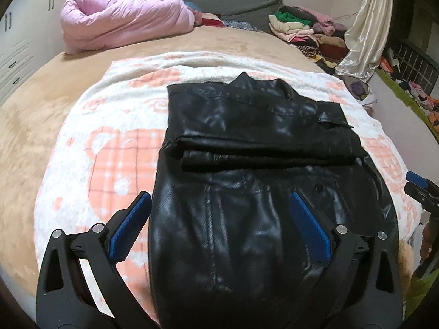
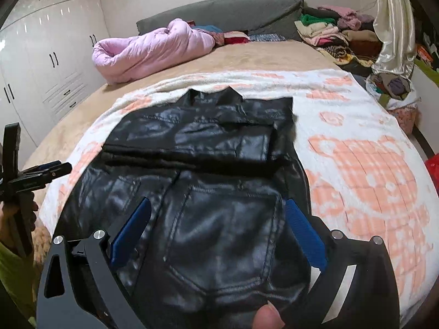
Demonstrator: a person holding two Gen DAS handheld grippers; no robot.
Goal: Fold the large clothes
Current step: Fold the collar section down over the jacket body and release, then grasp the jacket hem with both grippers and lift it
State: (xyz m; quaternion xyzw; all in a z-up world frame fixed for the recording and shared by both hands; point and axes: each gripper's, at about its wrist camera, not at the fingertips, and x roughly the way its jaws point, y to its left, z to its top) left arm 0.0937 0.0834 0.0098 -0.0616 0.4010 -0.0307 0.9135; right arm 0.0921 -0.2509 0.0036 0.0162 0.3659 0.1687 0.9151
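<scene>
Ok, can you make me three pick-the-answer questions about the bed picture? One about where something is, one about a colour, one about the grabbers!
1. Where does the black leather garment lie?
A. on the white and peach blanket
B. on the floor
C. in the wardrobe

2. What colour is the rolled-up quilt near the headboard?
A. green
B. pink
C. blue

3. How are the left gripper and the right gripper?
A. both open
B. both shut on the garment
C. one open, one shut

Answers: 1 A, the blanket shows all around it. 2 B, it is plainly pink. 3 A, the blue pads stand wide apart, pinching nothing.
</scene>
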